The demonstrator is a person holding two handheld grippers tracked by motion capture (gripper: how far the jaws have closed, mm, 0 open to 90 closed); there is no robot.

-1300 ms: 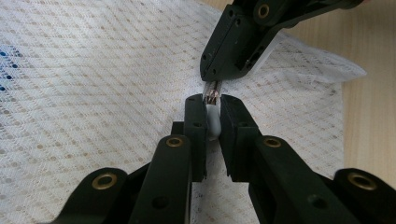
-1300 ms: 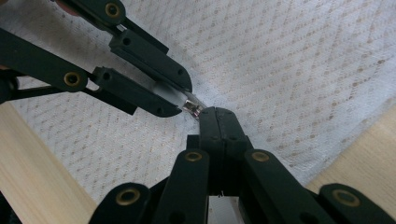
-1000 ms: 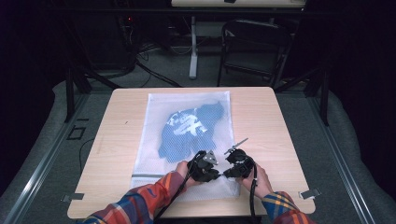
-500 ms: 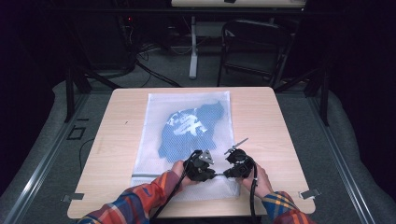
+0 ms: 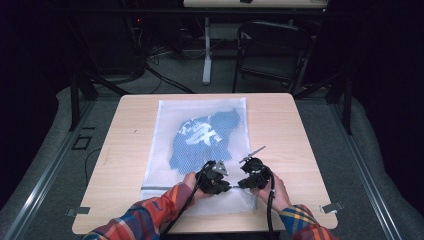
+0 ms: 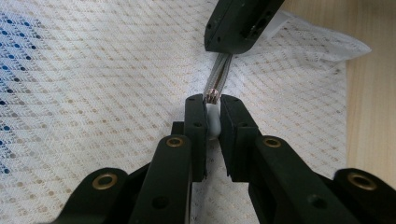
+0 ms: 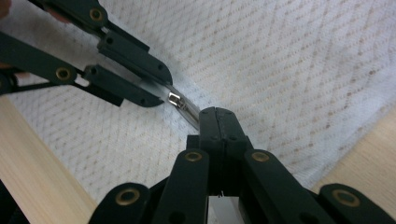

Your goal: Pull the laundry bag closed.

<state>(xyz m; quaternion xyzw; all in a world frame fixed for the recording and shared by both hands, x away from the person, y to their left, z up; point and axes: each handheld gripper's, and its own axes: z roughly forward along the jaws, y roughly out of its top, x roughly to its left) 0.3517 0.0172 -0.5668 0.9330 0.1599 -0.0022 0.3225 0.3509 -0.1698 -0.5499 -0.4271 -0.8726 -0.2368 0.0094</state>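
A white mesh laundry bag [image 5: 200, 125] lies flat on the wooden table [image 5: 125, 150] with a dark blue printed garment [image 5: 200, 137] inside. Both grippers meet tip to tip at the zipper along the bag's near edge. My left gripper [image 5: 230, 187] [image 6: 212, 100] is shut on the white zipper pull [image 6: 213, 122], and the metal slider [image 7: 176, 100] sits just at its jaw tips. My right gripper [image 5: 241, 185] [image 7: 215, 114] is shut on the zipper strip [image 6: 218, 77] [image 7: 189, 112] right beside the slider. The bag's cloth rises slightly where the two grips pull it.
The bag's near right corner [image 6: 336, 42] lies loose on the bare wood [image 6: 373, 116]. Plaid sleeves [image 5: 150, 217] come in from the table's near edge. A black chair [image 5: 272, 52] and table legs stand on the floor beyond the far edge.
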